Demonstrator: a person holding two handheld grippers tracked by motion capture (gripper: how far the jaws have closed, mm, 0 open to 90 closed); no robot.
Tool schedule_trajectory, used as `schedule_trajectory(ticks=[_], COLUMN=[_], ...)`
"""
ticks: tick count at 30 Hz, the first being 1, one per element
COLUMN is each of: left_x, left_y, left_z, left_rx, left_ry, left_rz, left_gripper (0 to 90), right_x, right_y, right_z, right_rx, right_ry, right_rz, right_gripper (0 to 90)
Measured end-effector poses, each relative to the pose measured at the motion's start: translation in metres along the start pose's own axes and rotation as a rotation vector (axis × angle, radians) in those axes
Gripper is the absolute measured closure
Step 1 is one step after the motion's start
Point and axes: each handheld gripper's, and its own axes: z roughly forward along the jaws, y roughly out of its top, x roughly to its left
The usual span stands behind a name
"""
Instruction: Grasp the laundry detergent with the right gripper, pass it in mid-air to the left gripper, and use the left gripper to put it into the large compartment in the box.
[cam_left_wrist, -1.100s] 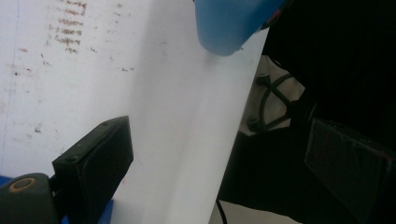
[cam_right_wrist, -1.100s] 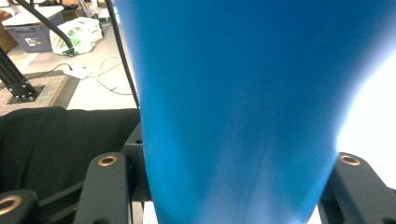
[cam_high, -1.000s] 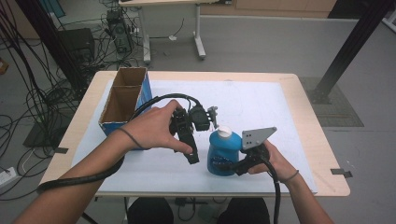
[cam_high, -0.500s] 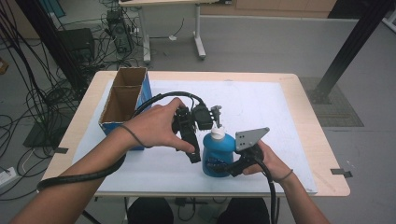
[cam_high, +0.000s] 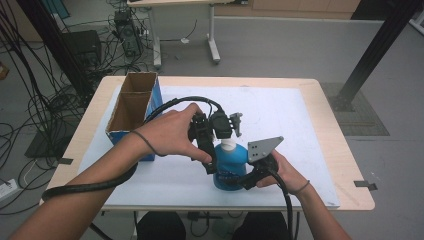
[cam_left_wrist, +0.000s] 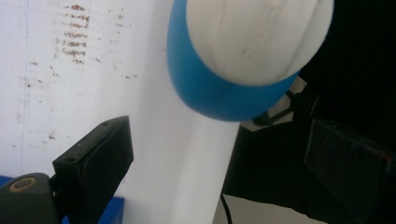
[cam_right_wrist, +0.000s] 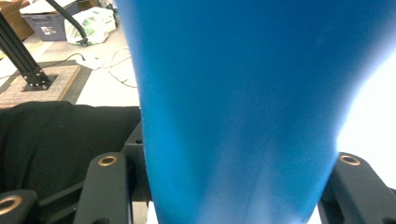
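Blue bottle (cam_high: 231, 167) with a white neck, standing upright near the front edge of the white-covered tabletop (cam_high: 280, 115). The right gripper (cam_high: 239, 176), held from the right, clasps the bottle's body, while the left gripper (cam_high: 210, 167) is held from above just beside the bottle's left side. An open cardboard box (cam_high: 131, 107) stands at the tabletop's left.
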Motion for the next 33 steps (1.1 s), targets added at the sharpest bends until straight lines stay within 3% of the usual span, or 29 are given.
schedule_trajectory(ticks=[33], left_x=[-0.014], left_y=[0.032], left_z=[-0.001], left_rx=[0.041], left_ry=[0.023], left_rz=[0.065], left_gripper=[9.0], right_x=[-0.001], right_y=[0.004], right_z=[0.005], right_rx=[0.003], right_ry=[0.015], right_rz=[-0.021], right_gripper=[41.7])
